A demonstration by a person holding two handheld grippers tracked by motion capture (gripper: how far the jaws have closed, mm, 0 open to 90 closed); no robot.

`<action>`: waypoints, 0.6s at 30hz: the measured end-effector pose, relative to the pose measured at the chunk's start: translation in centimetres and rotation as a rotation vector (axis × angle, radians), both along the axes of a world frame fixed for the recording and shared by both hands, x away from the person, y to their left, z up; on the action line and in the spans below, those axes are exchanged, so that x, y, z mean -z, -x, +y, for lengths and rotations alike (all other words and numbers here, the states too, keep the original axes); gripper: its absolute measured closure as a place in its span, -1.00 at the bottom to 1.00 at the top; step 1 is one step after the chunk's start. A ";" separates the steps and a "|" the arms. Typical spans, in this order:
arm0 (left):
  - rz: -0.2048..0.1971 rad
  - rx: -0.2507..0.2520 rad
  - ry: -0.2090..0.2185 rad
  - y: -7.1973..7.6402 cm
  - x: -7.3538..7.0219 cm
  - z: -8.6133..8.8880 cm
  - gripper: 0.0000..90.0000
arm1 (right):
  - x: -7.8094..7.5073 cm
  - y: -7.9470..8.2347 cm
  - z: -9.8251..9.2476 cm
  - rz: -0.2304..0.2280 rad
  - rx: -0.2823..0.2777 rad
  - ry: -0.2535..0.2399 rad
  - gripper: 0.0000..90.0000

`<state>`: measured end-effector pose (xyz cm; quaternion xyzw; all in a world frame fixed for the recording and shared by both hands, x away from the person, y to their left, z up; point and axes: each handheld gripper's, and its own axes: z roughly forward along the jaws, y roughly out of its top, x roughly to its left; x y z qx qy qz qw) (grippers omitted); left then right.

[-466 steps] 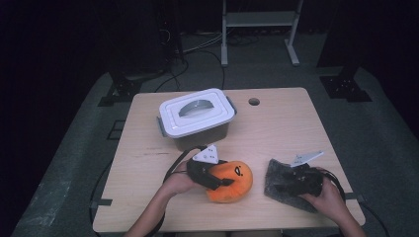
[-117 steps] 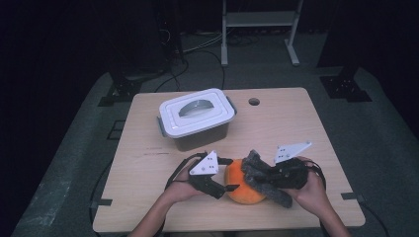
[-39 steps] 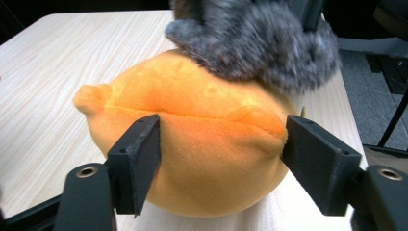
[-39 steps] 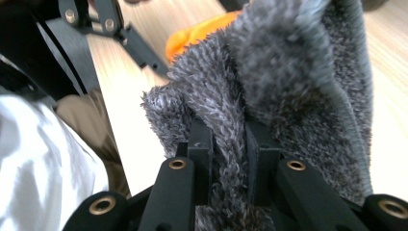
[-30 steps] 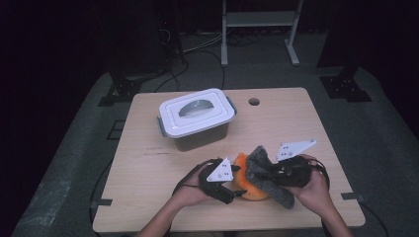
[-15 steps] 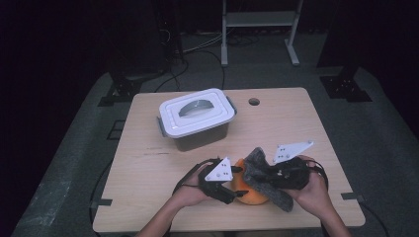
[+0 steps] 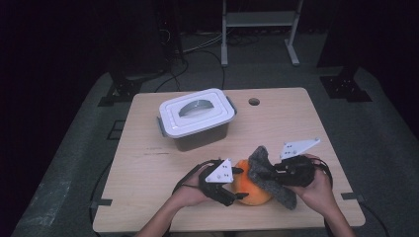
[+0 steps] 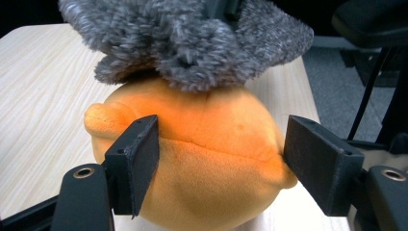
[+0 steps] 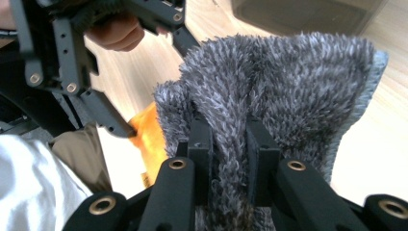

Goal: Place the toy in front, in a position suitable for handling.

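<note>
Orange plush toy (image 7: pixel 251 186): rounded, soft, seam running across its middle, small nub at one end. Resting on surface near the front edge, right of centre. Grey fuzzy cloth (image 7: pixel 269 174): shaggy pile, bunched and folded, draped over the plush's top and right side, touching it.
</note>
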<state>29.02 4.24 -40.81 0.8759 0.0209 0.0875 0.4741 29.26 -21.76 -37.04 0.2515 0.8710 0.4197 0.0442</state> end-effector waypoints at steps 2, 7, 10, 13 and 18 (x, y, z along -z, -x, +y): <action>0.002 -0.008 -0.002 -0.2 0.1 0.3 -0.37 | 0.4 -0.3 -0.1 0.010 0.008 0.011 0.67; 0.029 -0.016 -0.010 -1.0 0.3 1.0 -0.38 | 1.8 -0.6 -1.1 0.056 0.023 0.020 0.67; 0.034 -0.021 -0.011 -1.0 0.1 1.1 -0.43 | 2.0 -0.5 -0.9 0.067 0.018 0.015 0.67; 0.038 -0.032 0.016 -1.0 -0.2 1.1 -0.50 | 2.0 -0.3 -0.1 0.058 0.005 0.033 0.67; 0.031 -0.033 -0.026 -0.9 0.3 0.9 -0.52 | 1.6 0.2 1.1 0.051 -0.037 0.049 0.67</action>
